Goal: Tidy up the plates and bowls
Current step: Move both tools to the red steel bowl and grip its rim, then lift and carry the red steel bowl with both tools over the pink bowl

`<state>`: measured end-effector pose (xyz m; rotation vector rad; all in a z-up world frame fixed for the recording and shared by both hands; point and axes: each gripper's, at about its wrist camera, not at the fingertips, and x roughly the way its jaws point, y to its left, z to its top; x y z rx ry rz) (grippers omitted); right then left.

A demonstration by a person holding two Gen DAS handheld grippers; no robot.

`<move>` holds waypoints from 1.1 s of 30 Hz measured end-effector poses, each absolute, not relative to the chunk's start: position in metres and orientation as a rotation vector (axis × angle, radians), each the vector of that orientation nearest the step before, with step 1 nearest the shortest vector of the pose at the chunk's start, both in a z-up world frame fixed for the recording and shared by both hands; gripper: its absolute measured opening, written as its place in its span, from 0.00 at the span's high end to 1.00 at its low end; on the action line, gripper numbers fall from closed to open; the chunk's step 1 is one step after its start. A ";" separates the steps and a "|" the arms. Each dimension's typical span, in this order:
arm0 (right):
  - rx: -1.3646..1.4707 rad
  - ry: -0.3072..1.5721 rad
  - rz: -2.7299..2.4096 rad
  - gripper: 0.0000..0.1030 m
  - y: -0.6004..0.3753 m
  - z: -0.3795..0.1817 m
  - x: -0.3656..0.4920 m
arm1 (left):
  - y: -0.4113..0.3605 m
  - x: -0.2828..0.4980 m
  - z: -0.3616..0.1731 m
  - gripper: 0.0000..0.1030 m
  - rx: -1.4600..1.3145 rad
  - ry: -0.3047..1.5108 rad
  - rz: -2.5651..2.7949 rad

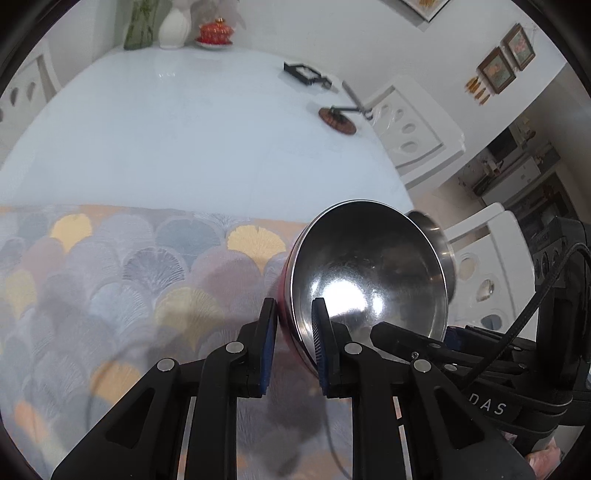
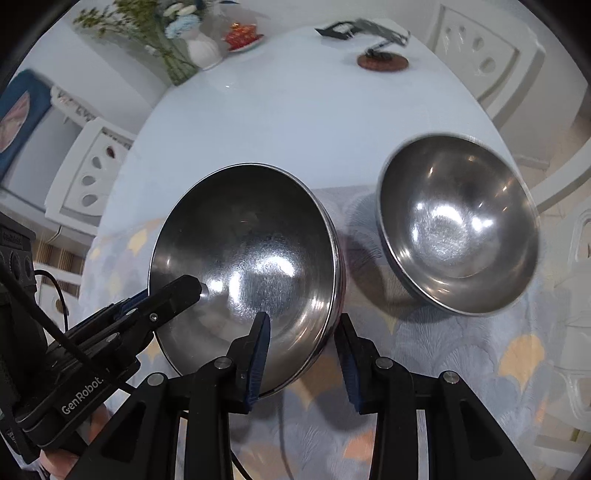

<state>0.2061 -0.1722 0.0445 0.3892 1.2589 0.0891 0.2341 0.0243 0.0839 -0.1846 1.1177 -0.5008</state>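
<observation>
Between the fingers of the left gripper (image 1: 294, 345) sits the near rim of a steel bowl (image 1: 369, 273), one pad outside against its red wall and one inside; the jaws look clamped on it and the bowl is tilted. Straddling the same bowl's rim (image 2: 247, 266) from the other side, the right gripper (image 2: 303, 354) has one finger inside and one outside, but a gap shows between the outer pad and the wall, so it appears released, not yet gripping. Just beyond and to the right of the right gripper a second steel bowl (image 2: 458, 236) rests on the patterned cloth (image 2: 480, 362), apart from the first. Farther off on the worktop (image 2: 295, 110) stand a small stand on a round base (image 2: 382, 59), a white vase (image 2: 201, 50) and a red lidded dish (image 2: 242, 35).

The step in hand seems to be nesting the bowls. The next move calls for a firm hold on the tilted bowl, then carrying it over the second bowl and lowering it level so the rims seat without clattering.
</observation>
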 end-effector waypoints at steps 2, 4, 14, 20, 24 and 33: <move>0.356 1.240 0.100 0.65 -0.167 0.062 0.199 | 0.030 0.223 0.101 0.85 -0.188 1.085 -0.500; 0.327 1.222 0.110 0.65 -0.161 0.079 0.191 | 0.035 0.214 0.115 0.85 -0.185 1.061 -0.501; 0.266 1.168 0.146 0.65 -0.123 0.149 0.129 | 0.069 0.142 0.182 0.85 -0.183 0.928 -0.502; 0.287 1.176 0.163 0.65 -0.099 0.165 0.070 | 0.087 0.088 0.197 0.85 -0.186 0.899 -0.511; 0.309 1.185 0.160 0.65 -0.086 0.165 0.028 | 0.094 0.051 0.196 0.85 -0.178 0.903 -0.517; 0.364 1.257 0.133 0.65 -0.073 0.142 -0.044 | 0.101 -0.014 0.167 0.85 -0.178 0.979 -0.530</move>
